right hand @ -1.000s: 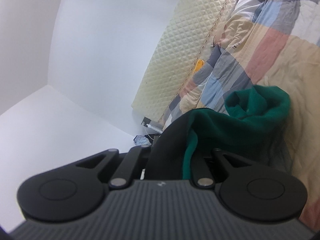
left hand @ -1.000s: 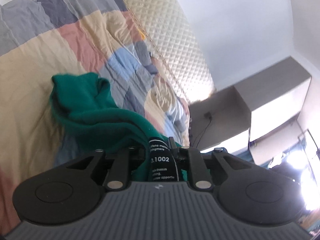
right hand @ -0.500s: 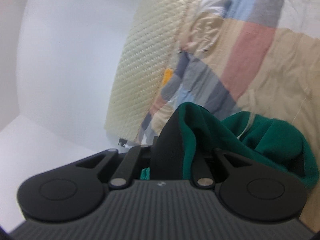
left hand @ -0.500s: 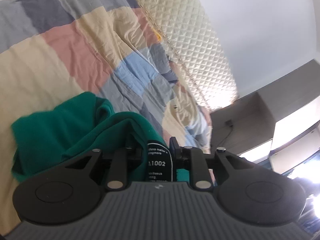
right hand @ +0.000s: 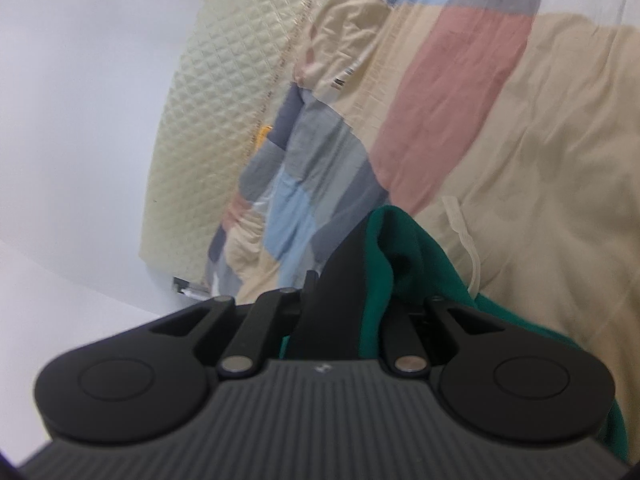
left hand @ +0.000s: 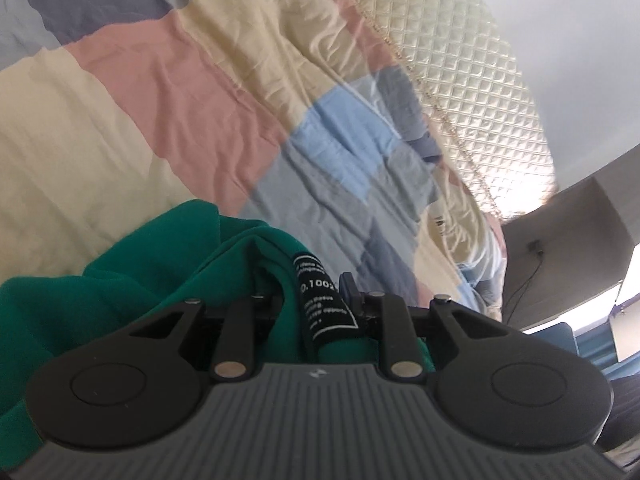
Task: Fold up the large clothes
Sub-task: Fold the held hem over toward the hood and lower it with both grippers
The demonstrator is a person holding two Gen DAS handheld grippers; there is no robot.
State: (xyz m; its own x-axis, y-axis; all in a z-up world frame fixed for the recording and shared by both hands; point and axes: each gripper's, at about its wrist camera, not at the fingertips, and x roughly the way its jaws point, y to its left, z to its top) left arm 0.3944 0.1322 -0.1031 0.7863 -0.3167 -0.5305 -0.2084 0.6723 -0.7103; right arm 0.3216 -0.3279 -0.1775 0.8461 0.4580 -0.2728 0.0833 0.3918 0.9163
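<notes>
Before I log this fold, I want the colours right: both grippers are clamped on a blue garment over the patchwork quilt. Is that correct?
Not quite: the garment is green, not blue. Both wrist views show it; the left wrist view shows it most clearly. The rest stands: the left gripper and the right gripper are each clamped on it over the patchwork quilt.

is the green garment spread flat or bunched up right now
Bunched up. The green garment rises in thick rumpled folds off the patchwork quilt, pinched in the left claw and right claw.
</notes>
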